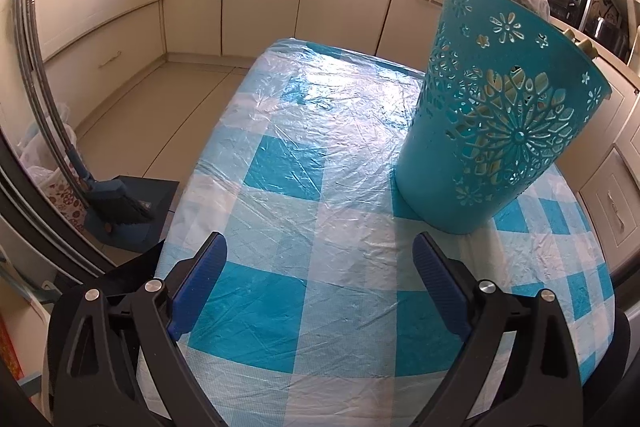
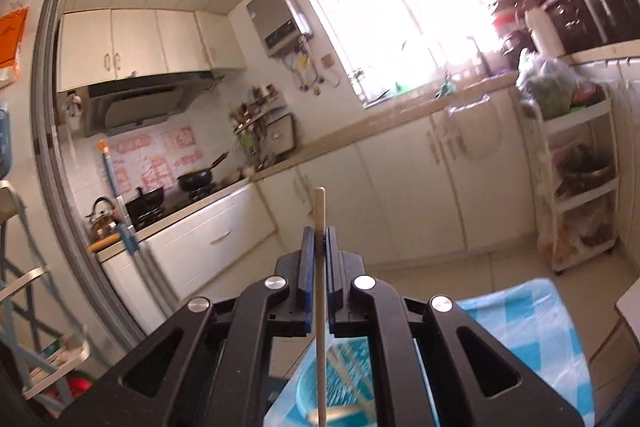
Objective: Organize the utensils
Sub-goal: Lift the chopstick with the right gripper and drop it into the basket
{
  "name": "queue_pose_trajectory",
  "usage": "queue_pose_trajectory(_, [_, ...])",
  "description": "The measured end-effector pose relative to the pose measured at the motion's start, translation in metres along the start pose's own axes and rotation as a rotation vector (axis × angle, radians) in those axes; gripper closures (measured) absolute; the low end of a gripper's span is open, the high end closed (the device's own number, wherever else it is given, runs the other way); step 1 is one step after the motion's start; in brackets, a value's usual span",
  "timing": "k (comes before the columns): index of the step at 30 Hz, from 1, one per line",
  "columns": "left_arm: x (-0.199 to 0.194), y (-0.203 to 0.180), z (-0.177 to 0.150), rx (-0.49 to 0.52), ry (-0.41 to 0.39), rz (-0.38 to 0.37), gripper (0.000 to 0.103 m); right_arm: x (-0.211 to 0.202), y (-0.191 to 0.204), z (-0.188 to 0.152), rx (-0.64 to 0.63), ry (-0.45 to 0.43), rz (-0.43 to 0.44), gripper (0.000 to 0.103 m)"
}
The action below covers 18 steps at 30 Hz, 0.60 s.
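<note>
Chopstick (image 2: pixel 319 211) clamped upright in your right gripper (image 2: pixel 319 233).
Your left gripper (image 1: pixel 320 247) gapes empty beside the teal basket (image 1: pixel 496 115).

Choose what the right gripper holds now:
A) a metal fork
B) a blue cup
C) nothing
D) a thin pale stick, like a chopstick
D: in the right wrist view the right gripper has its blue pads shut on a thin pale stick that stands up between them.
</note>
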<state>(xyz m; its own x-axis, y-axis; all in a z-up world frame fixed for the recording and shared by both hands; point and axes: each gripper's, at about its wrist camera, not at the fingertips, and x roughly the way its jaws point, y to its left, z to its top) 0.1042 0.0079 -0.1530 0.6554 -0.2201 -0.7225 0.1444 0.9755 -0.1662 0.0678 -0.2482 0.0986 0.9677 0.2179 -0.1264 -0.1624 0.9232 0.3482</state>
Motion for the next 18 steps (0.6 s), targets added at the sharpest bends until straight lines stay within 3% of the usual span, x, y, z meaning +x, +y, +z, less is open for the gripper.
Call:
queue_pose_trajectory(7, [0.000,0.002,-0.001,-0.004,-0.001,-0.005,0.012,0.042,-0.011,-0.054,-0.102,0.052,-0.162,0.097])
queue_pose_trajectory(18, [-0.004,-0.011,-0.002,0.045,-0.018,0.026,0.010,0.053,-0.023,-0.103,-0.145,0.208,-0.194,0.097])
